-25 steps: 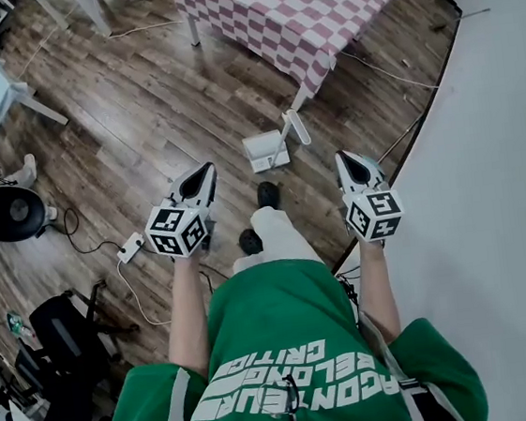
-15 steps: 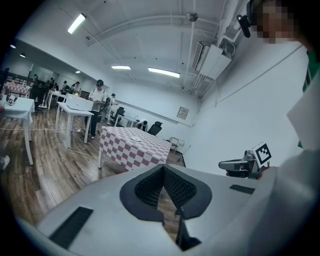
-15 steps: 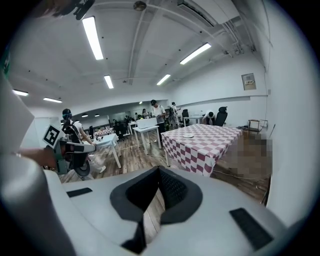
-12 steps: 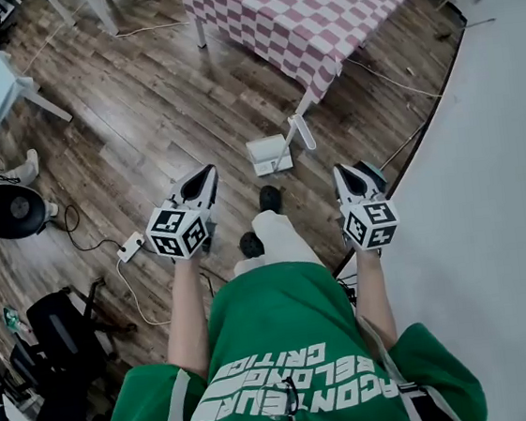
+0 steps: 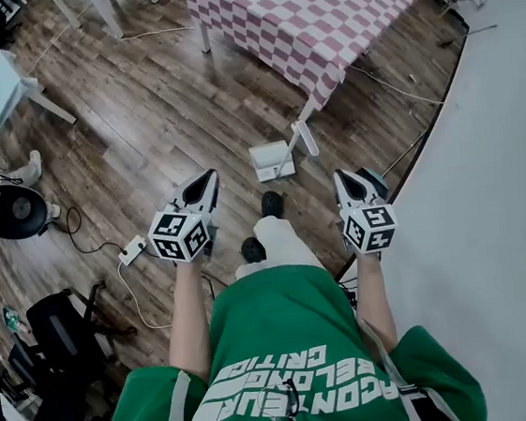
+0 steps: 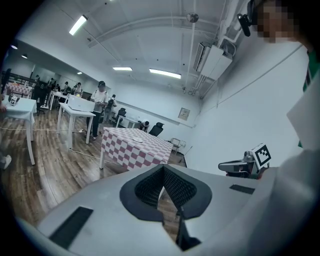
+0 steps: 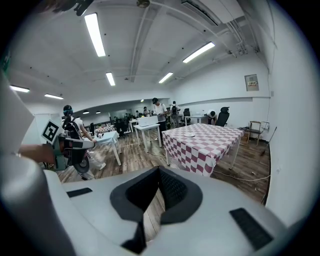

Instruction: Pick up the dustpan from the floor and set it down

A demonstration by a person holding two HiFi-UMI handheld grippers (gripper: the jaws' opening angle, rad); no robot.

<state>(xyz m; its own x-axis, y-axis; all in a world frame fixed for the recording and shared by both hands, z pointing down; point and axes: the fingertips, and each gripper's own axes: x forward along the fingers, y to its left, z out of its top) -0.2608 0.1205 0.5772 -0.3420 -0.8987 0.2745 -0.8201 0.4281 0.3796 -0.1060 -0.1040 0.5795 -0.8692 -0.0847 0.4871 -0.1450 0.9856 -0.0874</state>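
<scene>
Head view shows the dustpan (image 5: 270, 161) lying on the wood floor (image 5: 140, 124), just past the person's shoes (image 5: 270, 203) and near a leg of the table (image 5: 316, 10); its handle (image 5: 303, 137) sticks up and leans to the right. Left gripper (image 5: 205, 182) and right gripper (image 5: 344, 179) are held up in the air, 1 on each side, well apart from the pan; neither touches it. Left gripper view shows its 2 fingers (image 6: 148, 189) pressed together at the tips with nothing in them; right gripper view shows the same for its fingers (image 7: 172, 192); both are empty.

A pan on the floor fits 2 times: it may be waiting to be lifted, or it may be put down again with the job over; 1 look can't say which.

Either way, doing well here means holding both grippers steady and clear of the pan; the feet are close, so careful steps keep it from being kicked. The handle looks like the thin part that would fit between fingers; the flat pan looks too wide and would likely slip. Closed fingers can't take hold of anything; any grab would need them spread apart.
</scene>
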